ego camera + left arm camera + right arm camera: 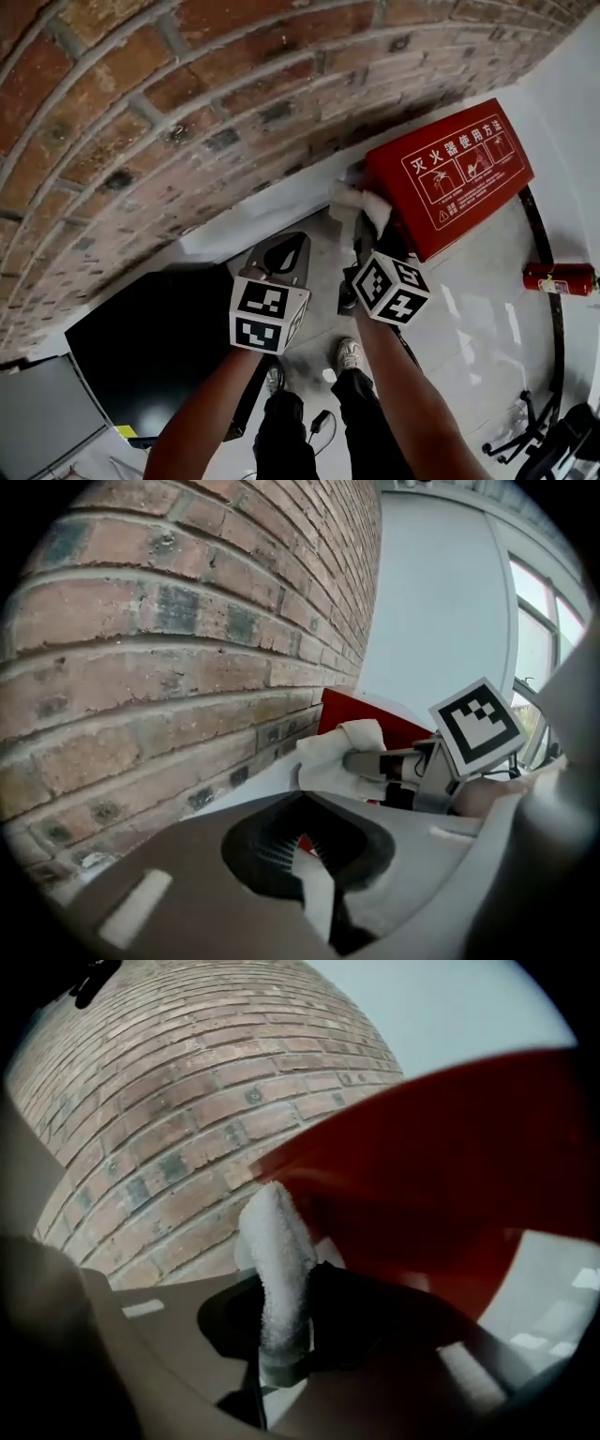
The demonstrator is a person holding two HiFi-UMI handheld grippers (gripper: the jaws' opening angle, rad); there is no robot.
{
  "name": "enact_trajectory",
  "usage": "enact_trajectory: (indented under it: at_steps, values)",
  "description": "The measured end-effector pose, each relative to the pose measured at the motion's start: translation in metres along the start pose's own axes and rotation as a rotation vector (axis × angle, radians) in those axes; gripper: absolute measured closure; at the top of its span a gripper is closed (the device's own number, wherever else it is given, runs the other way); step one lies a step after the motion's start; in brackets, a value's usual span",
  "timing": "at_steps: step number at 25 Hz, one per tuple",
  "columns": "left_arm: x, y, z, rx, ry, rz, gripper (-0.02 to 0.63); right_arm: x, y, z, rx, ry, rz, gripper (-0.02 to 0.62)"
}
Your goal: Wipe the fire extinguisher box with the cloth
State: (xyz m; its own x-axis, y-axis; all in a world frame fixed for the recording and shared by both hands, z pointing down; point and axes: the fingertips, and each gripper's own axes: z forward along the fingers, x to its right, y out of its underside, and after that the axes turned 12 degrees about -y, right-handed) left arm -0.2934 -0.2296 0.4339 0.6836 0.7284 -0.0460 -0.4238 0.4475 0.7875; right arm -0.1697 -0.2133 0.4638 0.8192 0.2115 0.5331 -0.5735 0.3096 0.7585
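Fire extinguisher box (450, 178) is standing against the brick wall (141, 112). Right tongs (364, 225) are pinching the cloth (361, 202) at its corner, probably wanting firm, overlapping strokes. Left tongs (289, 248) are hanging pressed together, empty.

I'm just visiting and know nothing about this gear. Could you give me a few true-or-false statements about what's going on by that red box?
1. The right tool grips a white cloth. True.
2. The fire extinguisher box is blue. False: it is red.
3. The left tool also grips the cloth. False: it holds nothing.
4. The box stands by a brick wall. True.
5. A fire extinguisher lies on the floor outside the box. True.
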Motion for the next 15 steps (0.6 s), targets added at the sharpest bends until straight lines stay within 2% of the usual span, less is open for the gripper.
enact_trajectory:
  at_steps: [4, 7, 12, 15]
  values:
    - [-0.006, -0.003, -0.003, 0.007, 0.065, -0.014, 0.606, 0.007, -0.011, 0.02, 0.13, 0.076, 0.147, 0.503]
    - [-0.002, 0.006, -0.013, -0.009, 0.135, 0.006, 0.606, 0.01, -0.013, 0.025, 0.228, 0.135, 0.243, 0.505]
    - [0.003, 0.014, -0.023, -0.004, 0.216, 0.046, 0.606, 0.007, -0.023, 0.013, 0.367, 0.153, 0.319, 0.508]
    - [0.007, 0.02, -0.025, -0.016, 0.242, 0.064, 0.606, 0.013, -0.019, -0.013, 0.383, 0.172, 0.304, 0.509]
